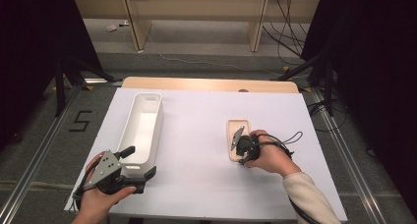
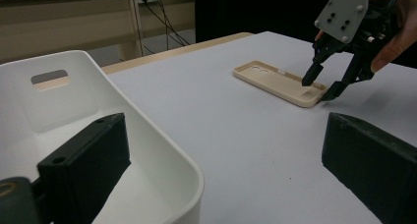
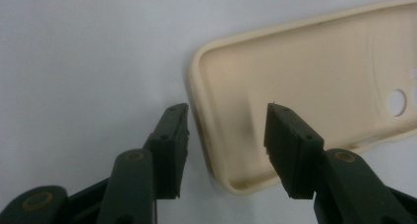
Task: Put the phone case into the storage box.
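A beige phone case point(image 1: 237, 130) lies hollow side up on the white table sheet, right of centre. My right gripper point(image 1: 238, 153) is open at its near end. In the right gripper view point(image 3: 227, 111) one jaw is outside the case's rim and the other over the inside of the case point(image 3: 305, 76), neither pressing it. A long white bin point(image 1: 147, 97) stands at the left. My left gripper point(image 1: 138, 162) is open across its near end. In the left gripper view point(image 2: 226, 130) one jaw sits inside the bin point(image 2: 147, 130) and the other outside. The case point(image 2: 275, 79) and right gripper point(image 2: 319, 89) show farther off.
The white sheet point(image 1: 206, 184) covers a wooden table whose far edge point(image 1: 206, 84) is bare. Metal rails run along both sides on the floor. Cables lie on the floor at the back right.
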Motion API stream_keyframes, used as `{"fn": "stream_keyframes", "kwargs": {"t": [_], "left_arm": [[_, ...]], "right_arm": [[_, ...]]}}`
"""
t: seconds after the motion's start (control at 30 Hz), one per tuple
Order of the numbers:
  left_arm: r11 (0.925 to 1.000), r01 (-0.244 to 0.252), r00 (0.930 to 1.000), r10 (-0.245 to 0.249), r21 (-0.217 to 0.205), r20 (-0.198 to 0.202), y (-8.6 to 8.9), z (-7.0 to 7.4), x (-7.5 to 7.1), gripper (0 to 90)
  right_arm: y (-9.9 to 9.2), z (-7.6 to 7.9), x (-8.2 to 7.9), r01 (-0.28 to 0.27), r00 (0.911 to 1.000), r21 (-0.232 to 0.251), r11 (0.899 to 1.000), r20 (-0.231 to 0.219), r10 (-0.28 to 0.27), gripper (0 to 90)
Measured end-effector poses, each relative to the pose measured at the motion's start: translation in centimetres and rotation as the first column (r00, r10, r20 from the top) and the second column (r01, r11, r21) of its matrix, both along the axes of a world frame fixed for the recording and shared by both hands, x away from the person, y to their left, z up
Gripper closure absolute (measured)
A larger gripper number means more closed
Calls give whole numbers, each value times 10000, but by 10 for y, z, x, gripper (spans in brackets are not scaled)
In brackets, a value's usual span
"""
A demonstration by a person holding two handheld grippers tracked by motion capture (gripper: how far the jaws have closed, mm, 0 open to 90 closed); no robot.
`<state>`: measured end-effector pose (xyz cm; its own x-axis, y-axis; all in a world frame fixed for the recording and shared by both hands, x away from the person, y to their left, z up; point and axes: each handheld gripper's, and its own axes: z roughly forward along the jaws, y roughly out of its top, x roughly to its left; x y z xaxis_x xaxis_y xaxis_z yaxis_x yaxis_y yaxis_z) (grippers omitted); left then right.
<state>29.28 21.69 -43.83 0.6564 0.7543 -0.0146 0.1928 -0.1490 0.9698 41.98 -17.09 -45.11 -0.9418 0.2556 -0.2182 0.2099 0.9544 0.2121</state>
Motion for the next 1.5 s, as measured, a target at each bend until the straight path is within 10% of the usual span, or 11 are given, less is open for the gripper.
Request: {"fn": "stream_keyframes", "kwargs": {"t": [1.5], "left_arm": [[10000,86,10000,-86,6,4,-1,0,-1,34]], "right_arm": [[7,-3,0,-1052,9937,-680,9921,-449,1023,764]]}}
